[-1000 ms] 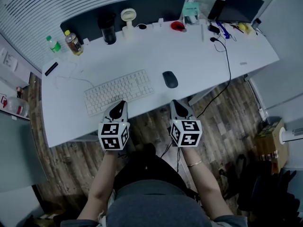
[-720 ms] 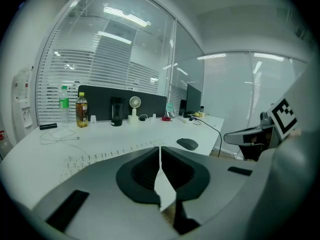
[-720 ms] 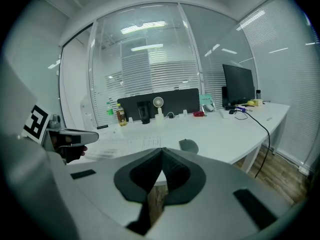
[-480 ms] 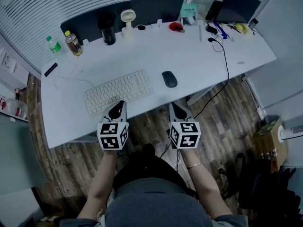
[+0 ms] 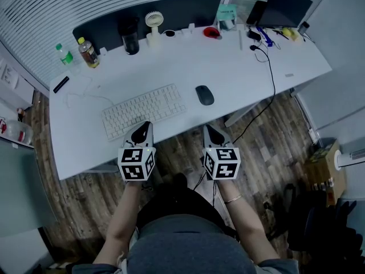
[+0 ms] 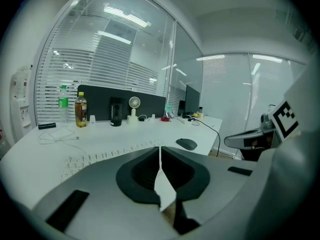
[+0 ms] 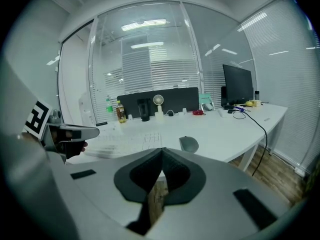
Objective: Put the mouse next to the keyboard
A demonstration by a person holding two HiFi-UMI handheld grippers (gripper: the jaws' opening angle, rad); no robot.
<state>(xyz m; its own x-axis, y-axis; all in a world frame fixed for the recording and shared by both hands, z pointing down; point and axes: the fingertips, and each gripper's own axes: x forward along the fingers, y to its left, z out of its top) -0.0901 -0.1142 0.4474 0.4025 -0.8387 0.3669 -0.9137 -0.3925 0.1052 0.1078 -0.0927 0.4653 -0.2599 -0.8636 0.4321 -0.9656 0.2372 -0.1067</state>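
A dark grey mouse lies on the white desk, just right of the white keyboard; it also shows as the mouse in the left gripper view and the mouse in the right one. My left gripper hovers at the desk's near edge in front of the keyboard, shut with nothing in it. My right gripper hangs shut and empty just off the desk's edge, short of the mouse. The keyboard lies to its left.
Along the desk's back stand two bottles, a black cup, a small white fan and a red object. A monitor and a black cable sit at the right. A phone lies far left.
Both grippers stay where they were, shut. The head view has shifted slightly, so the desk sits a little further left in the picture.
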